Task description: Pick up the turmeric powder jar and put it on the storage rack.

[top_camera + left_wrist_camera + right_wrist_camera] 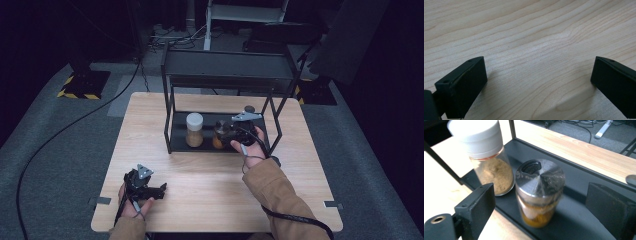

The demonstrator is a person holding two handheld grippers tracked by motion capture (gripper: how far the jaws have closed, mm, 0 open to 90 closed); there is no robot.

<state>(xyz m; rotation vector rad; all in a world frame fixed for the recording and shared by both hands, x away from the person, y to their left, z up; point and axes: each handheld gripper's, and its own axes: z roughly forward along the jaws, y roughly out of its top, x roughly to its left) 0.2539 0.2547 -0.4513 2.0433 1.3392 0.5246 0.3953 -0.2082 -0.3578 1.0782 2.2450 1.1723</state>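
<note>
On the near left of a light wooden table (pixel 210 190), the left gripper (pixel 159 190) lies low over bare wood in the person's left hand (pixel 131 206), its jaws spread wide with nothing between them. Further right, on the bottom shelf of a black metal rack (pixel 175 131), a white-capped jar (pixel 194 130) of tan powder stands just beside a steel-lidded jar (pixel 539 195) of orange spice. The right gripper (pixel 549 207) sits at this second jar, jaws wide on either side of it, pads clear of the glass.
</note>
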